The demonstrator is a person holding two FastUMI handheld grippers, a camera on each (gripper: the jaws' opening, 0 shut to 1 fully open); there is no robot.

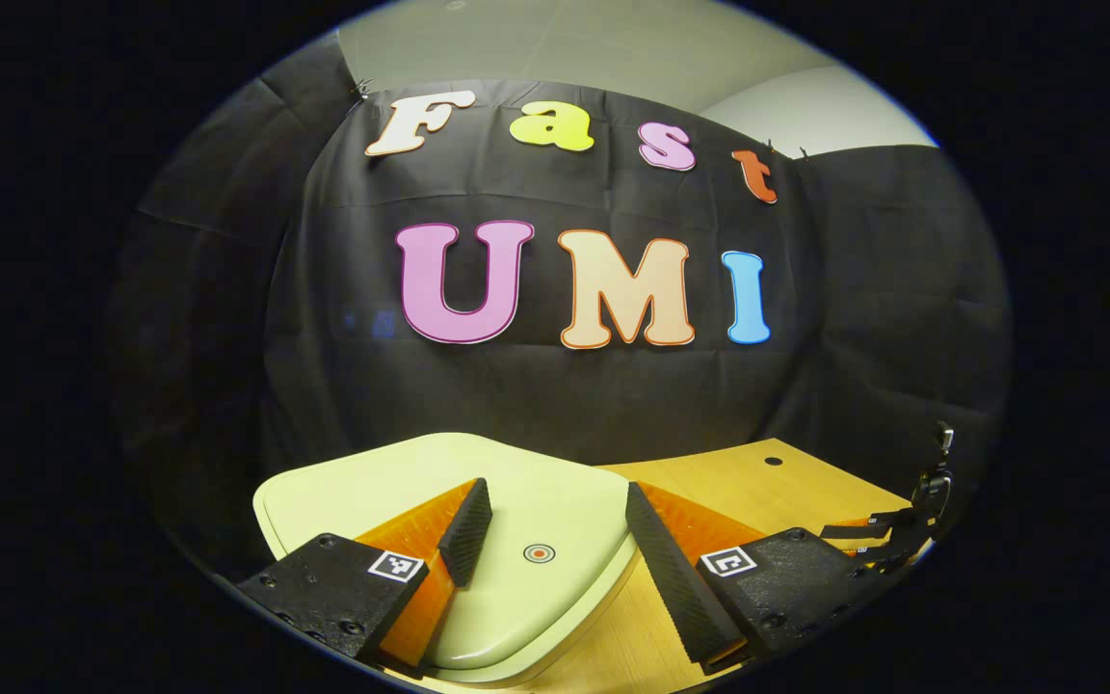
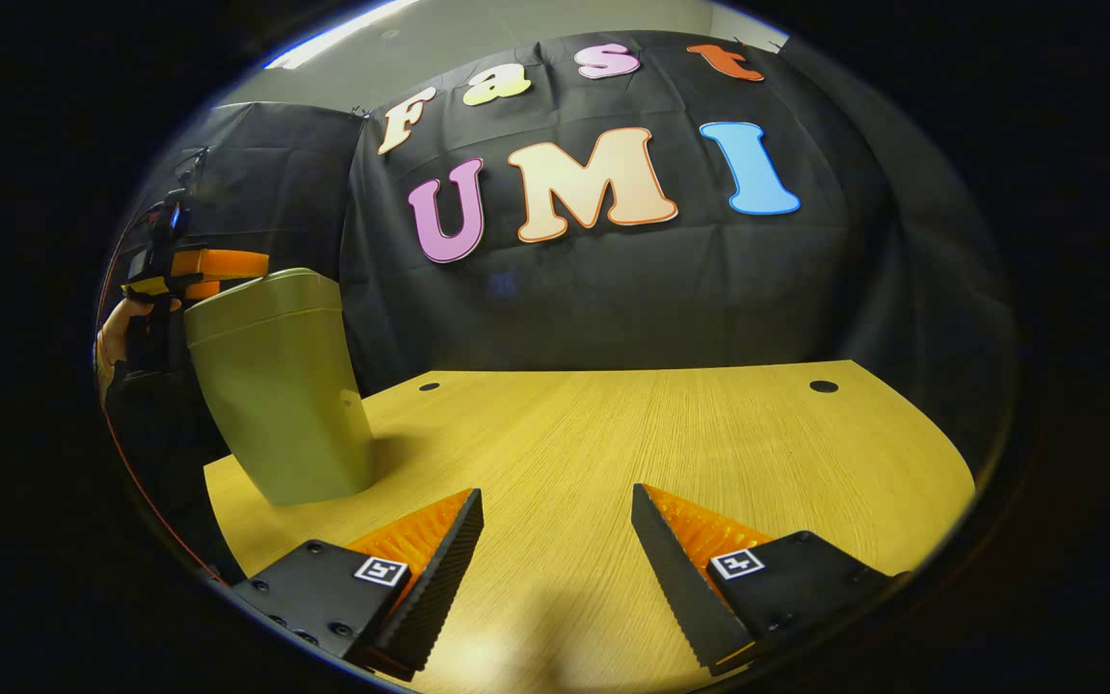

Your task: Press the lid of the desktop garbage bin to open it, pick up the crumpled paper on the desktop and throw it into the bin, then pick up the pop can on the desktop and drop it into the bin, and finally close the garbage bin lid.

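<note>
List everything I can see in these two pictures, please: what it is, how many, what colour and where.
garbage bin: one, pale green, lid shut, standing at the left end of the desk.
lid button: one, round, orange and grey, on the lid's near part.
desk: one, light wood, with small dark holes near its far edge.
left gripper: one, open, fingers spread just above the lid.
right gripper: one, open, low over bare desk.
hand: one, holding the left gripper behind the bin in the right gripper view.
</note>
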